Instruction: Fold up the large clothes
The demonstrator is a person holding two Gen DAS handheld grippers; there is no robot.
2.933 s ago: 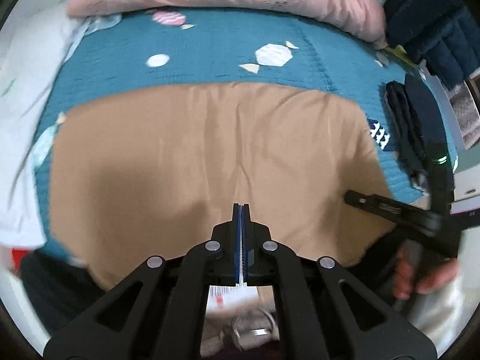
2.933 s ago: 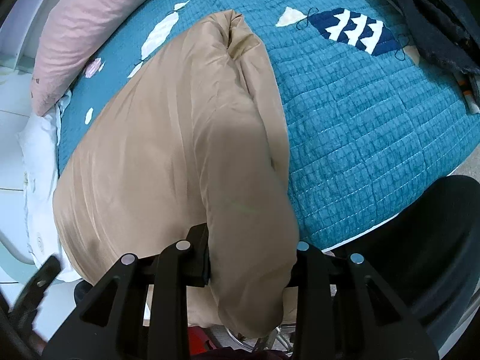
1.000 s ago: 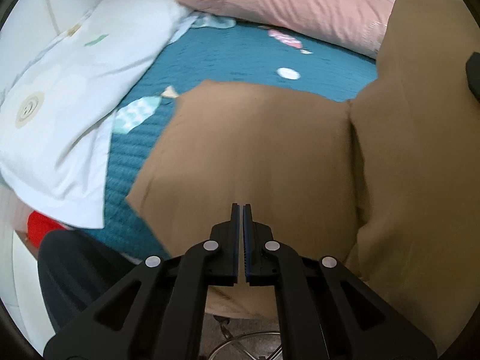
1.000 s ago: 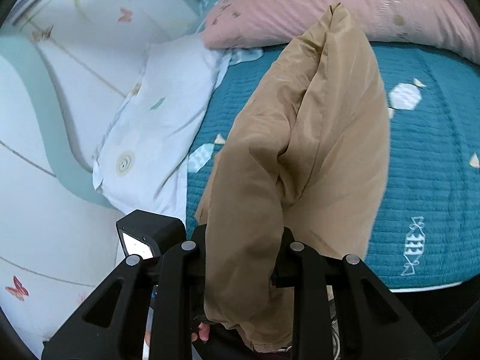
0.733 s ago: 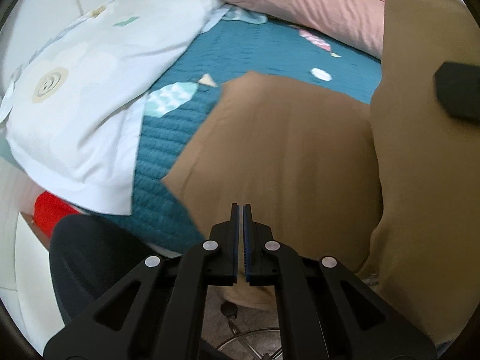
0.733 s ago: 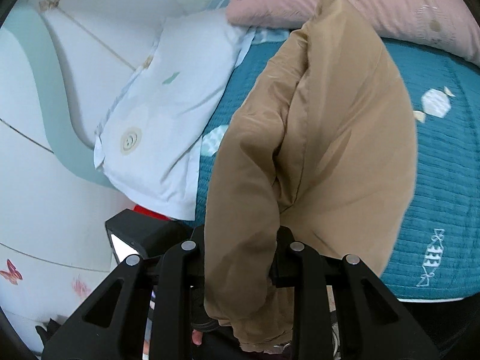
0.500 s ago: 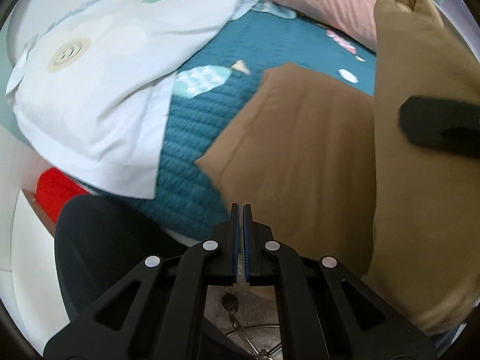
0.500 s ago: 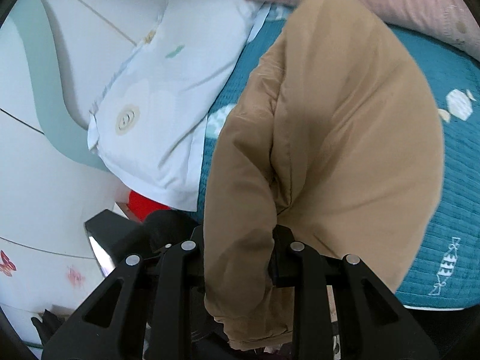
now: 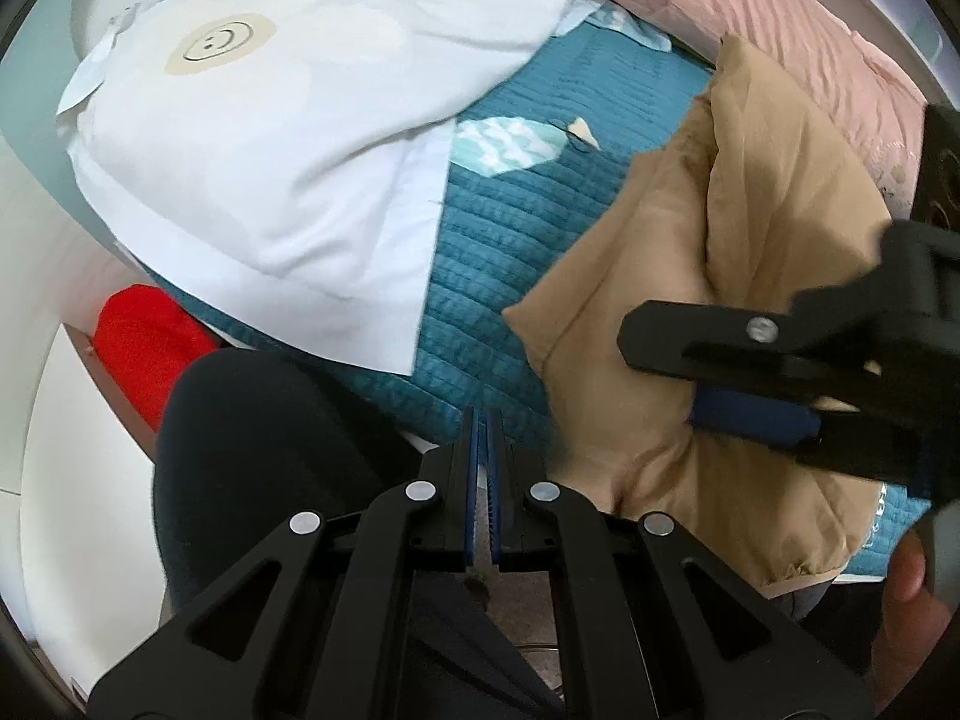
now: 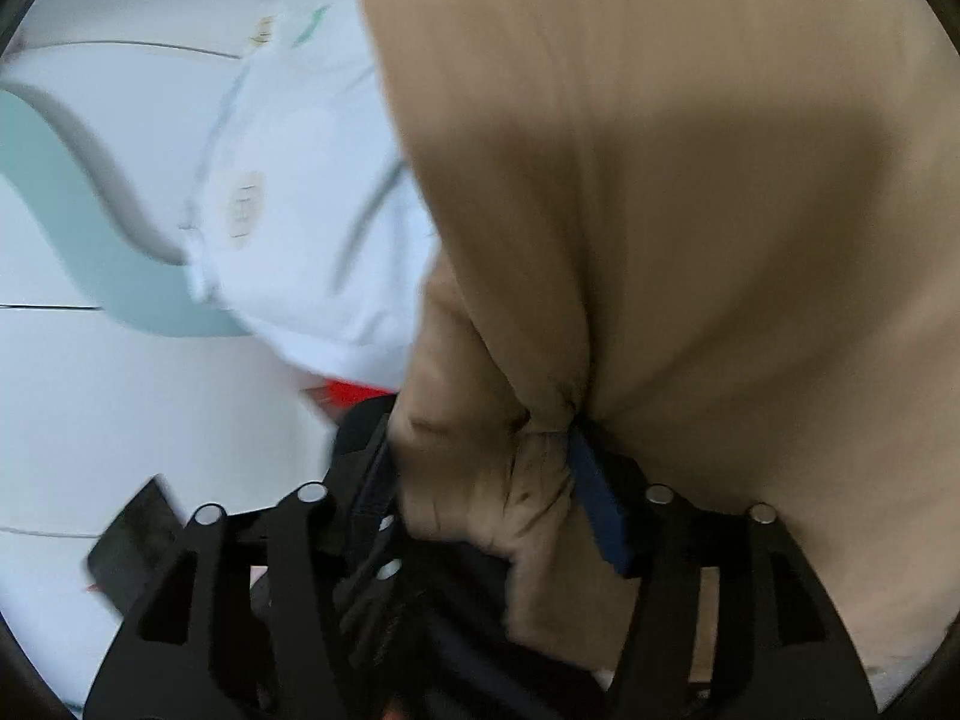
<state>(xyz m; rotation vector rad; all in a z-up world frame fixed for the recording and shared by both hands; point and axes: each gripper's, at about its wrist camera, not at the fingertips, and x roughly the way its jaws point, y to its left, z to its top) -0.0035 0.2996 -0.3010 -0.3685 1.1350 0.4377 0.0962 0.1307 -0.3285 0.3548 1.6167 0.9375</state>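
Now the fold is carried across: tan garment [image 9: 708,276] doubled toward the bed's left side.
Left gripper [image 9: 483,480] has drawn back off the cloth, fingers pressed together on nothing, over the near edge of the bed [image 9: 492,240] beside the white pillow [image 9: 288,120]. Right gripper [image 10: 486,480] has swung leftward, fingers clamped on a bunched tan edge; the garment hangs creased and bulky, partly resting on the teal quilt. Judged: fold half complete, not yet laid flat.

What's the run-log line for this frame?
phase: folding | right gripper: shut on tan garment, lifted over teal bedspread | left gripper: shut, empty
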